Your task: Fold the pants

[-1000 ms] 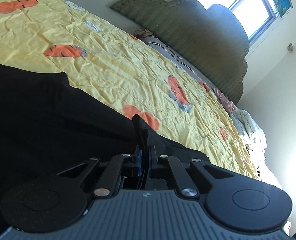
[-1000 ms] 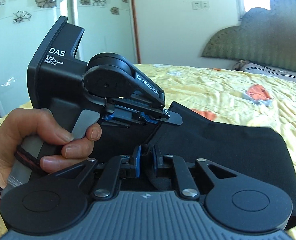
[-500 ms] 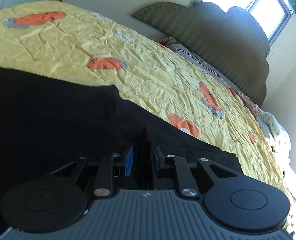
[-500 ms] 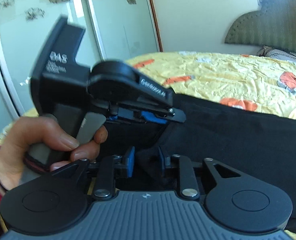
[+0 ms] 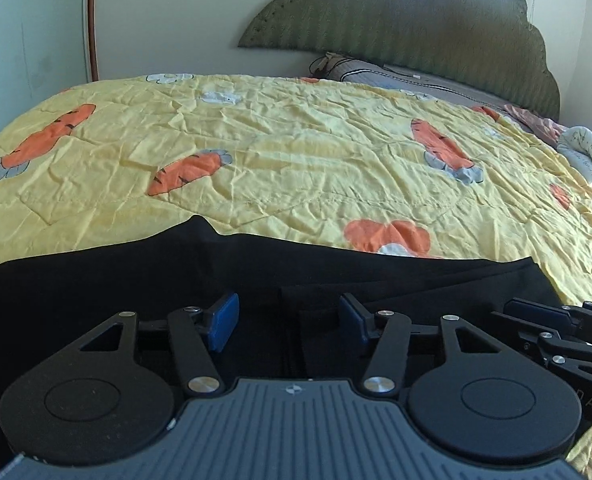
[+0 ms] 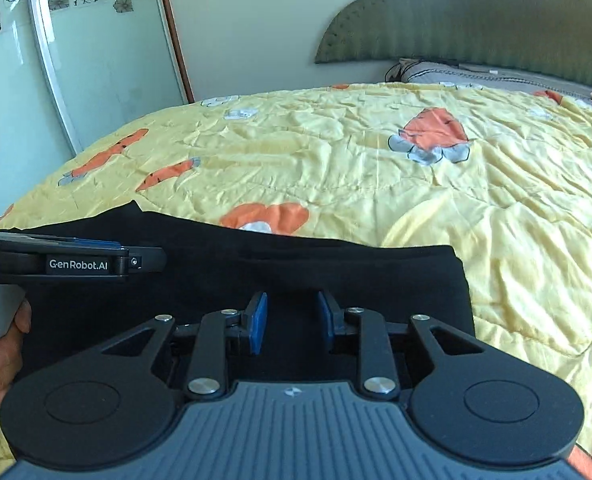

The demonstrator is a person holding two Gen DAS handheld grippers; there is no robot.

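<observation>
Both claws, left [image 5: 288, 316] opening, right [image 6: 290, 322] ajar, seemingly grip nothing above crosswise-lying black pants [image 5: 96, 280].

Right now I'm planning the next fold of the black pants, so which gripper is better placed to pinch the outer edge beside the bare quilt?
Right gripper, probably: the pants end just beside it, while the left gripper, jaws opening, sits farther in.
</observation>
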